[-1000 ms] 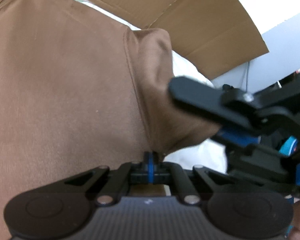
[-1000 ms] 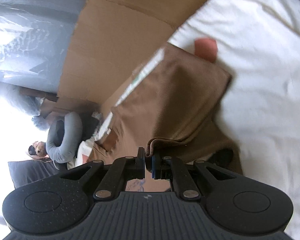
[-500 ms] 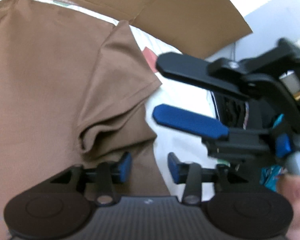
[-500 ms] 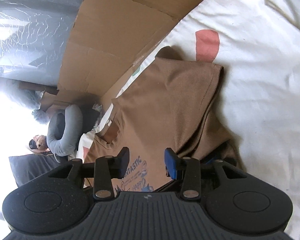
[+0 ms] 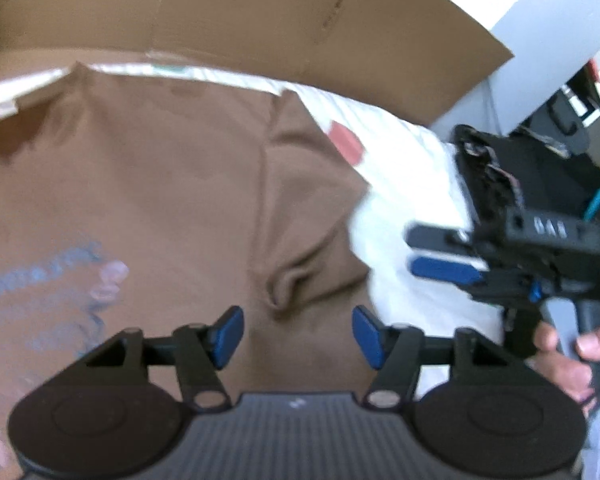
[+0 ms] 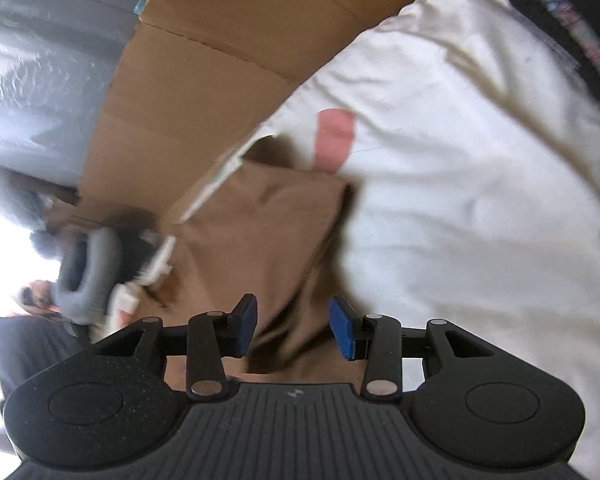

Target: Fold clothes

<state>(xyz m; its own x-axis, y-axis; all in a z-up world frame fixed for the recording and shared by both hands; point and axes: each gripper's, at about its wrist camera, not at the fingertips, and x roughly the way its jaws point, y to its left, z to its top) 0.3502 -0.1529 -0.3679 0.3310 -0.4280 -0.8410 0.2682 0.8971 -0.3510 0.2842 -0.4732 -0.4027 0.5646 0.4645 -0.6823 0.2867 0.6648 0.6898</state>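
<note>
A brown T-shirt with a pale blue print lies spread on a white sheet; its short sleeve points to the right and is creased near the armpit. My left gripper hovers above that crease, its jaws opening, with nothing between the blue pads. To the right in the left wrist view, a hand holds my right gripper over the sheet. In the right wrist view the right gripper hangs above the brown T-shirt sleeve edge, jaws opening and empty.
A flattened cardboard sheet lies along the far edge of the bedding, and cardboard shows in the right wrist view too. The white sheet carries a pink patch. A grey neck pillow and dark clutter lie beyond the edges.
Both grippers were shut on the brown shirt's sleeve; they have let go and opened. The sleeve now lies flat, the left gripper has risen, and the right gripper has drawn away to the right.
</note>
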